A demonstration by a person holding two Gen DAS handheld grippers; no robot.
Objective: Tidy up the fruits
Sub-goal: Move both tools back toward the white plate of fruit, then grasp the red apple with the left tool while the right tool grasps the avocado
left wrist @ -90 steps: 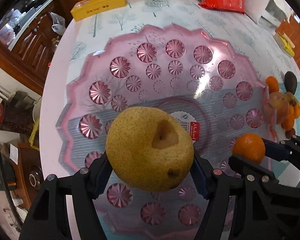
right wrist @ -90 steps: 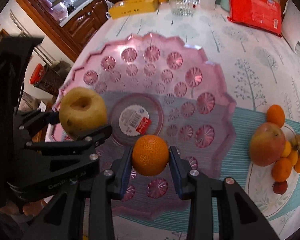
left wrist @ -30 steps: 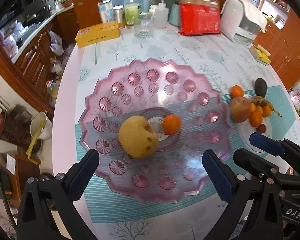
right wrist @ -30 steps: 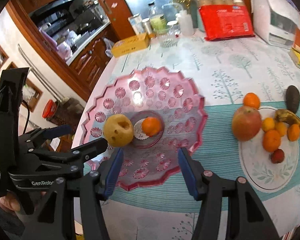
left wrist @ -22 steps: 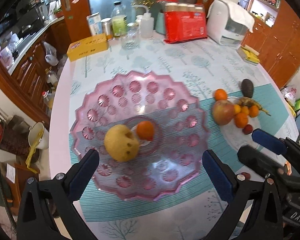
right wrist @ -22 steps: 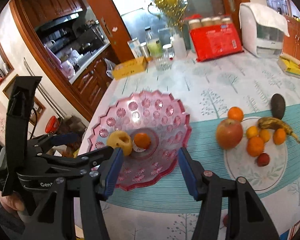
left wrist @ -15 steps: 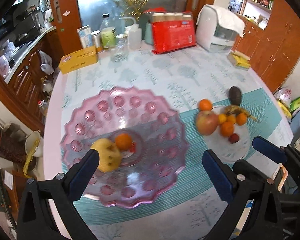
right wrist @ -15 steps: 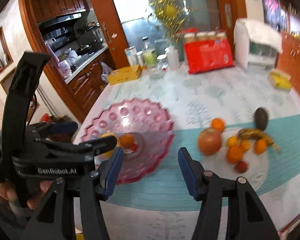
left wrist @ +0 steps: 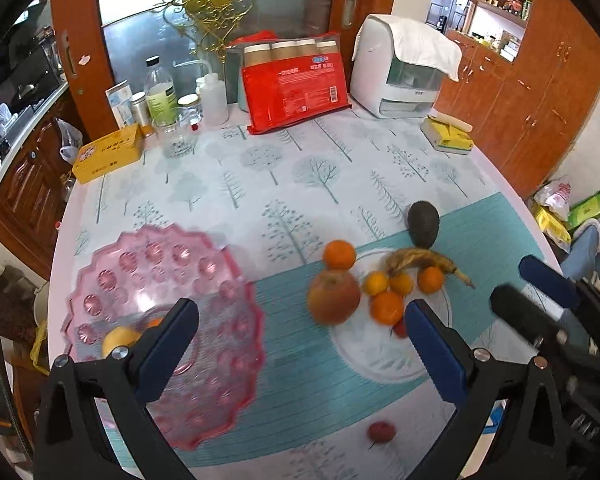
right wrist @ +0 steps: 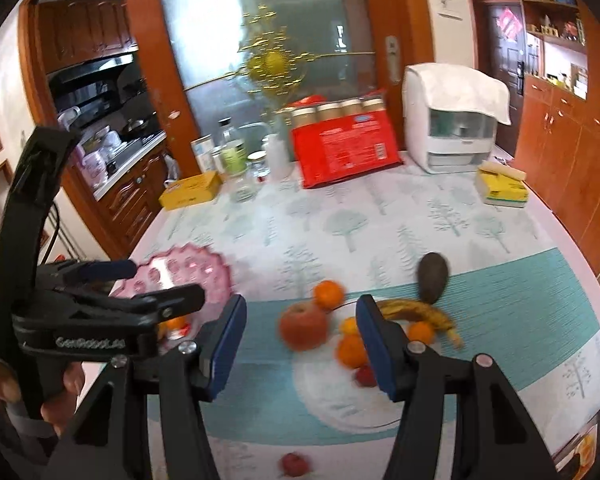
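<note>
The pink bowl (left wrist: 236,304) at the table's left holds one pear (left wrist: 120,340) and one orange, while the white plate (left wrist: 364,364) right of it crowds one apple (left wrist: 334,296), five oranges and one banana (left wrist: 420,260), so a careless grab by the spread, empty left gripper (left wrist: 300,340) or right gripper (right wrist: 298,336) might roll neighbours off.

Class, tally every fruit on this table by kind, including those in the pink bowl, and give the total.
Oranges: 6
Small red fruits: 2
Apple: 1
Banana: 1
Avocado: 1
Pear: 1
Total: 12
</note>
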